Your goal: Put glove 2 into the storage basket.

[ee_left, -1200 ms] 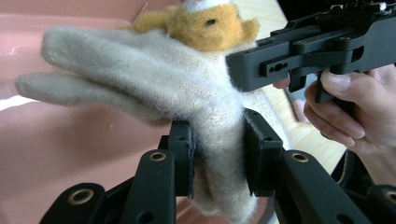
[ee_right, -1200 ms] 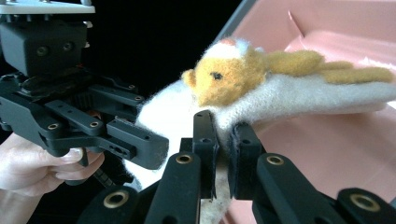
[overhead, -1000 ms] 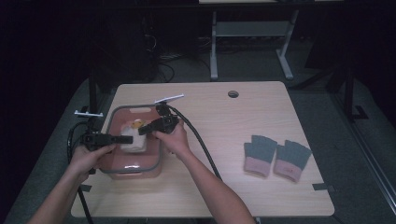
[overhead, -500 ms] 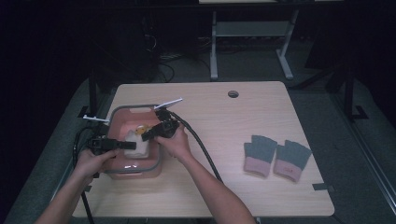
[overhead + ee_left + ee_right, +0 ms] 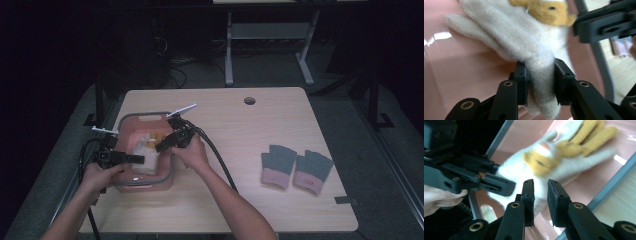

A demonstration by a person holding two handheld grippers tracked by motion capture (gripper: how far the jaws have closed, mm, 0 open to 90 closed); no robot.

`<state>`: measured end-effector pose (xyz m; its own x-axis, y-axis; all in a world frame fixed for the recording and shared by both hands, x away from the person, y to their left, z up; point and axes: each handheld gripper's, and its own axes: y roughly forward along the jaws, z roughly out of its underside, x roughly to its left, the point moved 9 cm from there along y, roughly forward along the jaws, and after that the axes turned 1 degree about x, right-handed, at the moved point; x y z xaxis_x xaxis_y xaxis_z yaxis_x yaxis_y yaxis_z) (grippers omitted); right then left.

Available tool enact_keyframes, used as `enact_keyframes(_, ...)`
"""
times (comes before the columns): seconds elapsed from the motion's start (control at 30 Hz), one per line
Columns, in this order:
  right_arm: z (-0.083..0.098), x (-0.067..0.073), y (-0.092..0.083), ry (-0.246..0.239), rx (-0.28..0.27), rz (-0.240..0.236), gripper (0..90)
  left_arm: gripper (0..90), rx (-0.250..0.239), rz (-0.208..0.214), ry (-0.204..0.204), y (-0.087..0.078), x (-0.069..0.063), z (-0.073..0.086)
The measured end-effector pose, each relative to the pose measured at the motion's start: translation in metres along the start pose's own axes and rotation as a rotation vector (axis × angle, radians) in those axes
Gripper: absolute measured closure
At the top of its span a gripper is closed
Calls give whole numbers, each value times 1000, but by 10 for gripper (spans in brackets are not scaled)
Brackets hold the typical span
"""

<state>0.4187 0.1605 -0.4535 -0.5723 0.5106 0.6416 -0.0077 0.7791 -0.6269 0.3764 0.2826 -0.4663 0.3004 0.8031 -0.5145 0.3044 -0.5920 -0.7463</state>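
The left gripper (image 5: 540,82) stays clenched on the cuff of the white glove (image 5: 524,45), which lies inside the pink tray (image 5: 131,123) at the table's (image 5: 240,125) left side. The right gripper (image 5: 540,195) has just been opening; its jaws now stand a little apart over the glove, and whether the pads touch the fabric cannot be told. Compared with a second ago, both hands sit in nearly the same place above the tray. A grey pair of gloves (image 5: 295,167) lies well apart to the right.
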Motion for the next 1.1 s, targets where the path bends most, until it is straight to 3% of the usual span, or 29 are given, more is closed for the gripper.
enact_keyframes(0.27,2,2,-6,-12,-16,-14,752,648,14,-32,13,2,1,0)
enact_keyframes(0.53,1,5,-16,-21,-38,-29,753,602,14,-94,26,-4,3,-4)
enact_keyframes(0.73,4,3,-21,-21,-51,-33,752,604,-3,-136,47,-13,0,-12)
enact_keyframes(0.87,5,2,-27,-24,-60,-33,751,663,-16,-142,70,-15,-3,-15)
enact_keyframes(1.1,6,0,-35,-22,-73,-36,746,700,49,-179,97,1,-1,-10)
